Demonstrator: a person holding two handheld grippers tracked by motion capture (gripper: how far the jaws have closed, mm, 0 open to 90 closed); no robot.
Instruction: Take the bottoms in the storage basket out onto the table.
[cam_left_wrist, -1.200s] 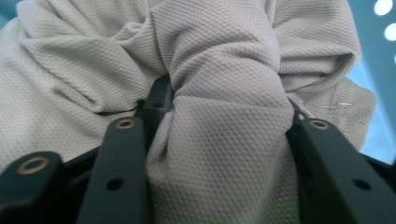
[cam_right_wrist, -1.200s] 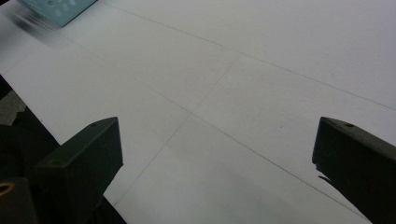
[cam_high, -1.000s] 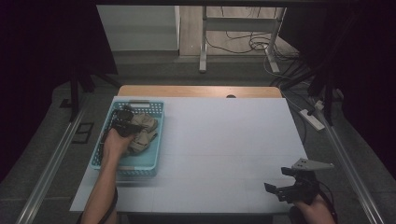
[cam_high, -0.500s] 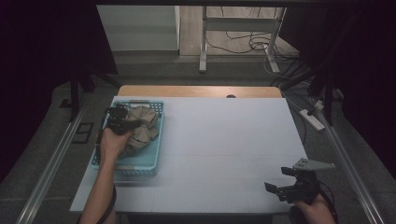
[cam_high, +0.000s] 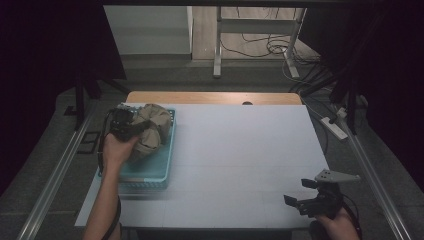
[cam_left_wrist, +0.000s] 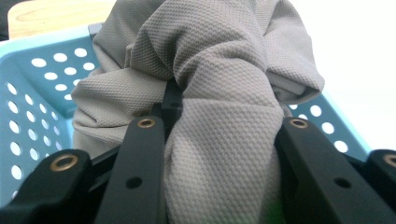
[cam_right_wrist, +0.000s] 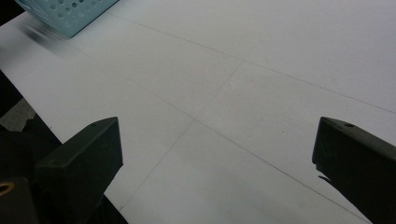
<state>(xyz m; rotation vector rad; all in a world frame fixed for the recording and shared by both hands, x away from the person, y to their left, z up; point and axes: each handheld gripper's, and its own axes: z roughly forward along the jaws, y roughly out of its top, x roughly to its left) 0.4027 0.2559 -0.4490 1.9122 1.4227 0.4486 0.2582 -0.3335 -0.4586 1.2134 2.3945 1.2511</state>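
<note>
Cloth: a bunched grey cloth sits in the blue basket.
Left hand-held gripper: clamped around the cloth; lift straight up, clear of the rim.
Right hand-held gripper: wide apart, empty, far from the basket on the bench.

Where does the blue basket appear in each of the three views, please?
High view: the blue basket sits at the table's left side, holding grey cloth.
Left gripper view: its perforated walls flank the cloth.
Right gripper view: one corner, top left.
Shared landmark: the white table.
</note>
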